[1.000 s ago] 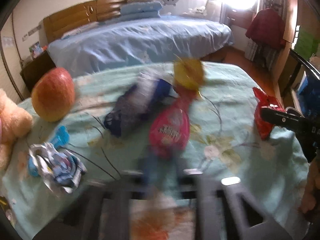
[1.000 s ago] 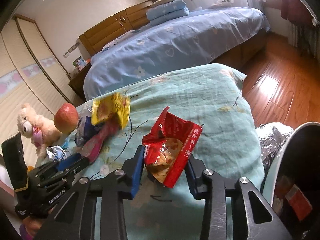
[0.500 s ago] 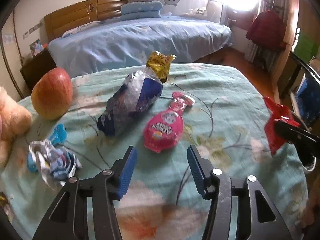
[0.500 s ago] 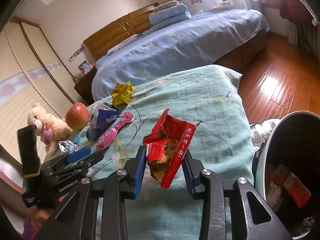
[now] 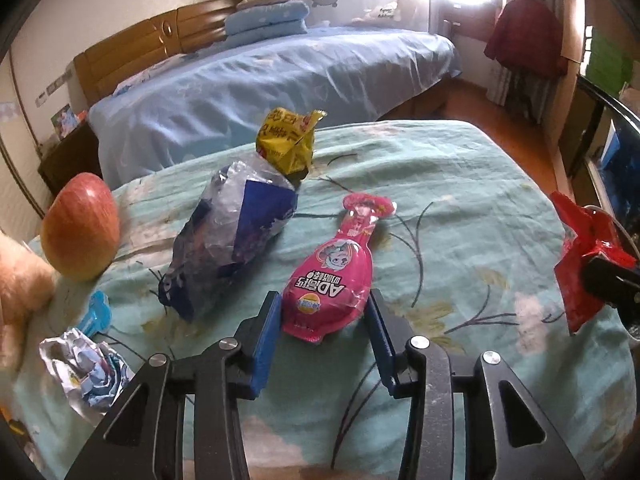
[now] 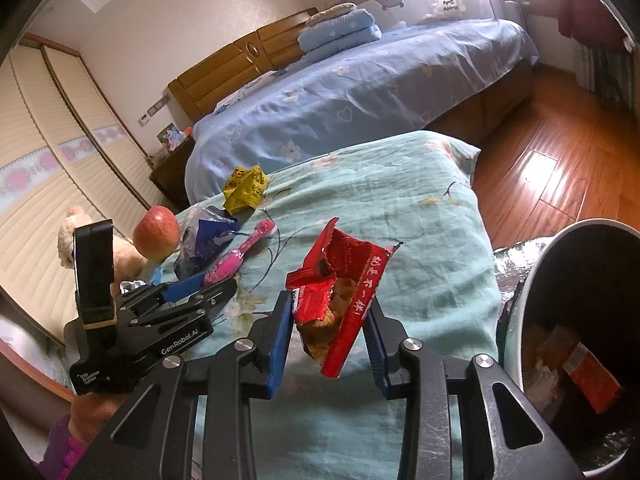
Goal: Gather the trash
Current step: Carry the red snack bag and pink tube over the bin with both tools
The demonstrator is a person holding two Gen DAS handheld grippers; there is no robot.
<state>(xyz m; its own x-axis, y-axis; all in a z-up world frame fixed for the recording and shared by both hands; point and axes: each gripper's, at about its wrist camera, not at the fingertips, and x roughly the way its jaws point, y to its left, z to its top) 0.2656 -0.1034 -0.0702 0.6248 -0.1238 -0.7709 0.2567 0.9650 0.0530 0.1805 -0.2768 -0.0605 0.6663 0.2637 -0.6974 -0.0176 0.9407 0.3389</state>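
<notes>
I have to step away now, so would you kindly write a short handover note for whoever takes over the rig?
Right gripper: shut on the red snack bag, held beside the bin.
Left gripper: open, fingers straddling the pink pouch on the green bedspread.
Done: the bin already holds some trash.
Left: drop the red bag; collect the pink pouch, blue bag, yellow wrapper, crumpled foil wrapper.

Place: a home bedroom.
Far side: a bed (image 5: 280,92) with blue sheets, folded blue pillows (image 5: 266,16) and a wooden headboard (image 5: 152,48).
Far left: a dark nightstand (image 6: 170,168) with a framed photo (image 6: 170,136).
Left: a louvred wardrobe (image 6: 48,148).
Right: wooden floor (image 6: 560,168).
Far right: clothes (image 5: 524,36) hanging.
Near left: a teddy bear (image 6: 70,228).
</notes>
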